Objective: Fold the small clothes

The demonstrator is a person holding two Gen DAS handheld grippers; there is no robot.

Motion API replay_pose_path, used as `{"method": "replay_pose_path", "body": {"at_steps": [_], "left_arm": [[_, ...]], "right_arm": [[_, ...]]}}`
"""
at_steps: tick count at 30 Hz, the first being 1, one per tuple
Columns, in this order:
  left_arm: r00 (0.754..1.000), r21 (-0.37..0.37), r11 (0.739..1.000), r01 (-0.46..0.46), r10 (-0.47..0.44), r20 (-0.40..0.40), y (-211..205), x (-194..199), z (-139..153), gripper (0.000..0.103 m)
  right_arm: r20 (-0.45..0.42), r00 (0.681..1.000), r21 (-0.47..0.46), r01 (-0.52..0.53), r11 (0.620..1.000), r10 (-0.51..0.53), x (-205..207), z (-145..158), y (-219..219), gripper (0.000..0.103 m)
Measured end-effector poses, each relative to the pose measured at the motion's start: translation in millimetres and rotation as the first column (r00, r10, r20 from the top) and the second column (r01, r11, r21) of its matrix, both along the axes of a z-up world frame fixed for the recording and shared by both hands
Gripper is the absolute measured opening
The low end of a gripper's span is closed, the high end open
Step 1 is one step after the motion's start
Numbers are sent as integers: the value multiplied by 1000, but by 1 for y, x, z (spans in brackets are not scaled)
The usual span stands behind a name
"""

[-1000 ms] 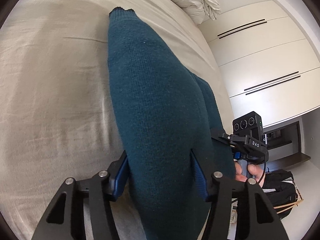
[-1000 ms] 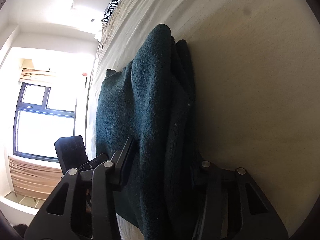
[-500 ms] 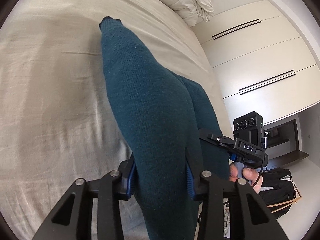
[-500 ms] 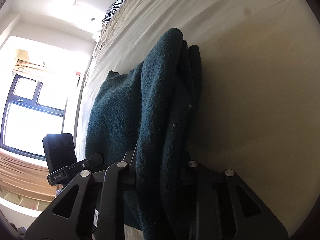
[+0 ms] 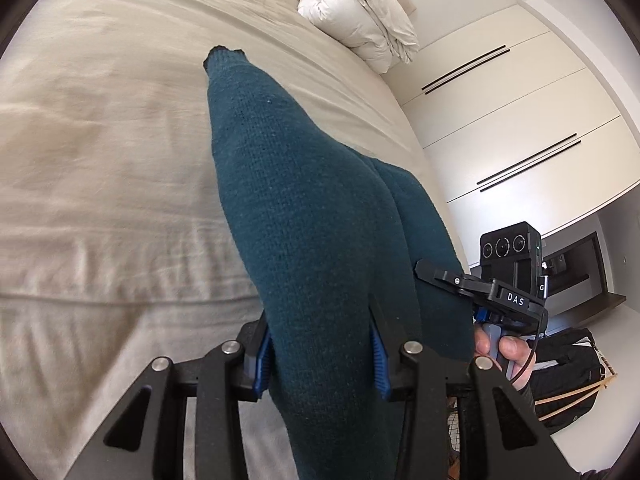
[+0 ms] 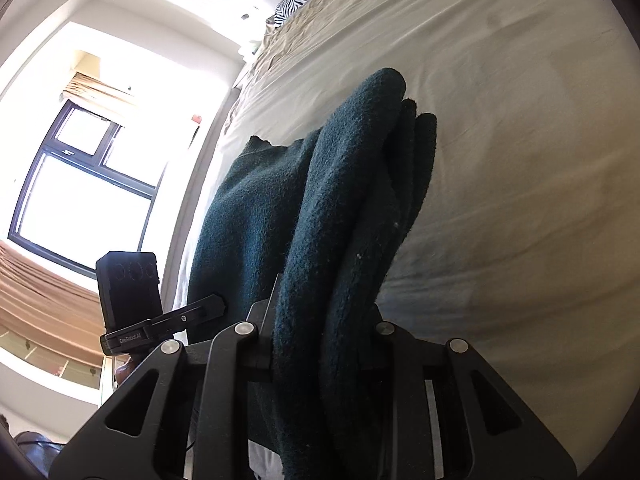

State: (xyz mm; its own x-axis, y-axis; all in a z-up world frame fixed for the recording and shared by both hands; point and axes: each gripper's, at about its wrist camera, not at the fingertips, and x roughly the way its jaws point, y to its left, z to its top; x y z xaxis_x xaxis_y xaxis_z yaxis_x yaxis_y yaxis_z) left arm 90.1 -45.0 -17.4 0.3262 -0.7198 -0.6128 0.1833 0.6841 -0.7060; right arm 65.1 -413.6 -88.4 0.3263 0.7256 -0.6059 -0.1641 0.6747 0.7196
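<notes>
— Two grippers, one garment: we have the left gripper [image 5: 320,354] and the right gripper [image 6: 322,340] each clamped on the near edge of the teal knit [image 5: 304,216], side by side. Why both?

— Because a soft knit sags from a single hold. With two holds set apart along one edge, we keep that edge straight, so the fold line should come out square.

— How do the jaws stand?

— Partly closed on both sides, pads pressing into bunched cloth. On the left the blue pads [image 5: 378,356] dent the fabric at either flank; its closing came earlier in the last second, and the cloth stays between the jaws. The right jaws also narrowed in that time and pinch several stacked layers.

— And where is the knit itself?

— Near end raised in our grip, far end trailing on the bed sheet [image 5: 100,140], its tip pointing toward the white duvet [image 5: 360,16] at the far right.

— Why leave the far end down?

— We judge the sheet's friction anchors it, letting the raised part be carried over it.

— The risk?

— Thick layers may slip unevenly from the right jaws.
</notes>
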Motion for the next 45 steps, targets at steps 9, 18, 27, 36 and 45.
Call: {"method": "replay_pose_path", "body": {"at_steps": [9,18,27,36,45], "left_arm": [[997,18,998,-62,62,-34,58,-52,-12,42],[992,14,997,-74,75,-98,81,-68,-61,46],[992,-26,996,-86,83,-99,95,-78,-71,51],[990,-44,994,-105,100,-101,104,-84,-77,51],[990,-47,993,-107,102,-93,100,-94,-81,52]], "right_arm": [[-27,998,11,-65,998,65,-51,-24,89,22],[-133,991,16,-22,1000,24,-57,-82,110,23],[-141,990,153,29,988,-7,-63,-101,88,25],[-123,992,155,39,987,-20,-113,-79,51,28],[-102,995,122,26,992,-14,-134,-94,19,25]]}}
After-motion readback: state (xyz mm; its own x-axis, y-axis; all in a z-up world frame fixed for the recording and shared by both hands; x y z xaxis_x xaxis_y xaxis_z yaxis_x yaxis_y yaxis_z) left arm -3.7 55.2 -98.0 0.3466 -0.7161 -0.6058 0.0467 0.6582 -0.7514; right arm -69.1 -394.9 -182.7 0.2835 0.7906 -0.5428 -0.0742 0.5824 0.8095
